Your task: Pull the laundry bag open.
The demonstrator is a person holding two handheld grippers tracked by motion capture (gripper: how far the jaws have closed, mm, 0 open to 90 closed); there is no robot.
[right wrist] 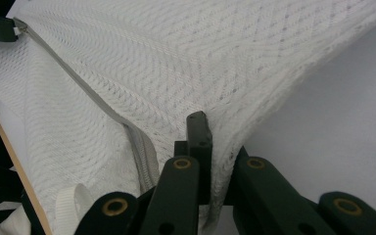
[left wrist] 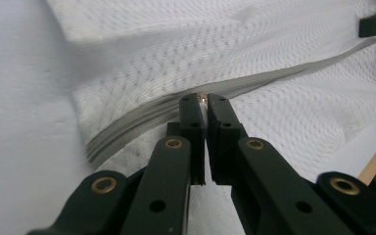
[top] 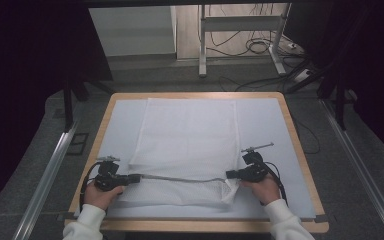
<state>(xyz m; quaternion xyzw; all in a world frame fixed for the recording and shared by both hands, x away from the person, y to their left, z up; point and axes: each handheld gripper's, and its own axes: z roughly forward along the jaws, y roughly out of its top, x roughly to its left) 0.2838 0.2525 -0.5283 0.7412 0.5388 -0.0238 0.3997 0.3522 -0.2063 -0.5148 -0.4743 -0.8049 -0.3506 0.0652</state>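
A white mesh laundry bag lies flat on the pale mat that covers the wooden table, stretching from the mat's far edge almost to its near edge, roughly at the middle of it. Its fabric is a fine honeycomb net, slightly creased, and a grey zipper runs across it near its near end, from one side of the bag to the other. The left gripper sits at the bag's left edge, at the zipper's left end; in the left gripper view its jaws are pressed together on a small bright metal piece, apparently the zipper's pull, though it is too small to make out clearly. The right gripper sits at the bag's right edge, at the zipper's other end, jaws pinching a lifted fold of the mesh, which drapes over one jaw and hides it. Beside the zipper's right end a loop of white ribbon shows, cut off by the jaws. The bag's near right corner is turned up, so its underside there cannot be read. Both forearms wear white sleeves.
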